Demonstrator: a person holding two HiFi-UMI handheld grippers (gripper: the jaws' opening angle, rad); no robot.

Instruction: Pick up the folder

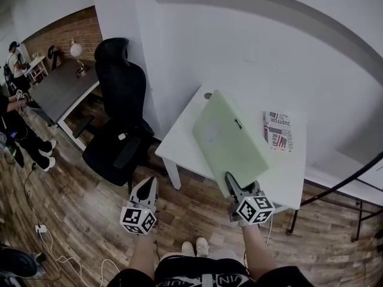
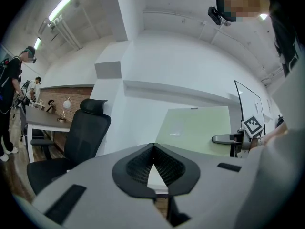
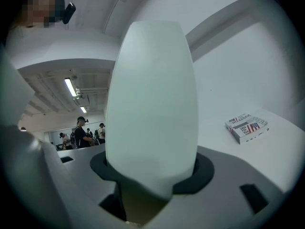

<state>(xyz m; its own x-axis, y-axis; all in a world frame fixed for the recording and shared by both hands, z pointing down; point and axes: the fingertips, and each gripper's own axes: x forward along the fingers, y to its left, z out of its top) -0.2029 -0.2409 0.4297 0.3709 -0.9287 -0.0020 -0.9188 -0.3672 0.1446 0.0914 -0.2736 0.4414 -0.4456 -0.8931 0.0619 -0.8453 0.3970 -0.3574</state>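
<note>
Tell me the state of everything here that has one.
Pale green flat folder, tilted up, gripped at its near edge.
Right gripper, fingers shut on the folder.
Left gripper, fingers together, empty.
Small printed box, lying flat on the white table.
Black office chair, upright, unoccupied.

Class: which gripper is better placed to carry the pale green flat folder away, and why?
Right: the right gripper clamps the pale green flat folder at its edge; the left gripper hangs empty, beside the white table.
</note>
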